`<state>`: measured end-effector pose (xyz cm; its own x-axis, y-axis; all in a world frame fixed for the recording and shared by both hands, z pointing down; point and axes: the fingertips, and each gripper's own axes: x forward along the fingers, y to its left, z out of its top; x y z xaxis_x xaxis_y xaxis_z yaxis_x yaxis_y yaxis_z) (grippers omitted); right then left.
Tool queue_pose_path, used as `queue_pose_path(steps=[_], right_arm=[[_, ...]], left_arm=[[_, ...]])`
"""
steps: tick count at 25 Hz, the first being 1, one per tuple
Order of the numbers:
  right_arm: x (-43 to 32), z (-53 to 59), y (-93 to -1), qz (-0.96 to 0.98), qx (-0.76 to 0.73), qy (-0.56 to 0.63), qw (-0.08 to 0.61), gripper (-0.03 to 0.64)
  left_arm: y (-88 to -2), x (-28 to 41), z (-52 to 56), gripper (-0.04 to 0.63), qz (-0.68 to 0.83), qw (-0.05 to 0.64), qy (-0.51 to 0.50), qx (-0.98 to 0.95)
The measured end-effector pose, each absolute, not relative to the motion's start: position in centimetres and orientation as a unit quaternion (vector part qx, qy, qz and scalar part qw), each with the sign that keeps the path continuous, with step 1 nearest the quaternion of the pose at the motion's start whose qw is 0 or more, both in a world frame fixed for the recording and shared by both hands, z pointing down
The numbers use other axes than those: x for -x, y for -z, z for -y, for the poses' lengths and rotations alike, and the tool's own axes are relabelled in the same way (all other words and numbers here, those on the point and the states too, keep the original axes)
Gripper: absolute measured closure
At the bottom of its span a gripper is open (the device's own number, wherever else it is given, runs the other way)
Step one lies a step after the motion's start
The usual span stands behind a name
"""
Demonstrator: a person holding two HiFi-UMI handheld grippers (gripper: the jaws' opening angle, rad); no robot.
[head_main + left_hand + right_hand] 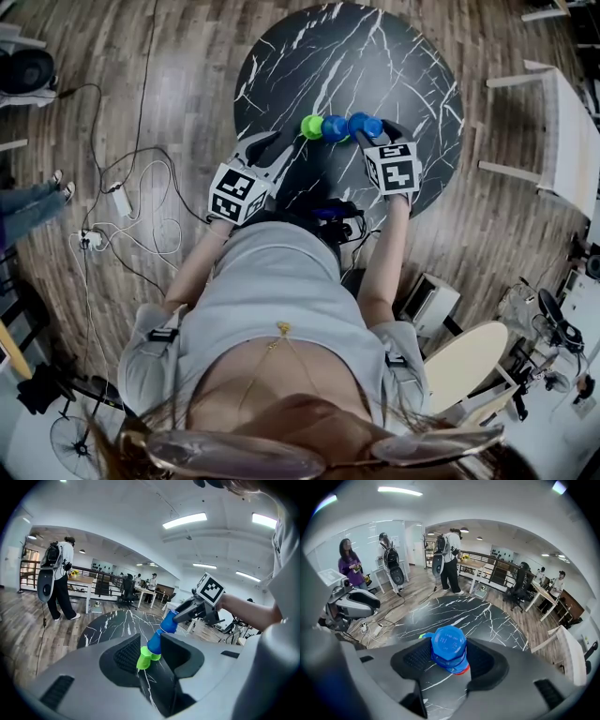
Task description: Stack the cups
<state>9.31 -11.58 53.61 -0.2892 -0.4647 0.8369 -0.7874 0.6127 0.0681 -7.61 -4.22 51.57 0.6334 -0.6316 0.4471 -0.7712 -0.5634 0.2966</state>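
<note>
A row of nested cups lies over the front of the black marble table (375,56): a green cup (311,127) at the left end, then a blue cup (335,128), then another blue cup (366,125). My right gripper (373,133) is shut on the right blue cup (448,648), whose base faces the camera; a red rim (461,671) peeks out below it. The green end (144,658) reaches between the tips of my left gripper (150,656), whose jaws stand wide and do not clearly press it. The right gripper (187,613) holds the chain tilted upward.
Cables and a power strip (120,199) lie on the wood floor at left, near a bystander's legs (33,202). A white table (562,122) stands at right, a beige round top (464,361) lower right. People (447,562) stand beyond the table.
</note>
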Motion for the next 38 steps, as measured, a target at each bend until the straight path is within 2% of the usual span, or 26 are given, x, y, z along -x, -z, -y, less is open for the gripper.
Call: queue_pose_path(steps=[28, 38], right_arm=[[-9.0, 12.0, -53.7, 0.788, -0.399, -0.162, 0.441, 0.354], [-9.5, 12.0, -53.0, 0.792, -0.412, -0.159, 0.421, 0.345]], left_arm=[[-51.8, 7.2, 5.0, 0.463, 0.393, 0.239, -0.151, -0.875], [-51.9, 7.0, 5.3, 0.459, 0.390, 0.234, -0.151, -0.878]])
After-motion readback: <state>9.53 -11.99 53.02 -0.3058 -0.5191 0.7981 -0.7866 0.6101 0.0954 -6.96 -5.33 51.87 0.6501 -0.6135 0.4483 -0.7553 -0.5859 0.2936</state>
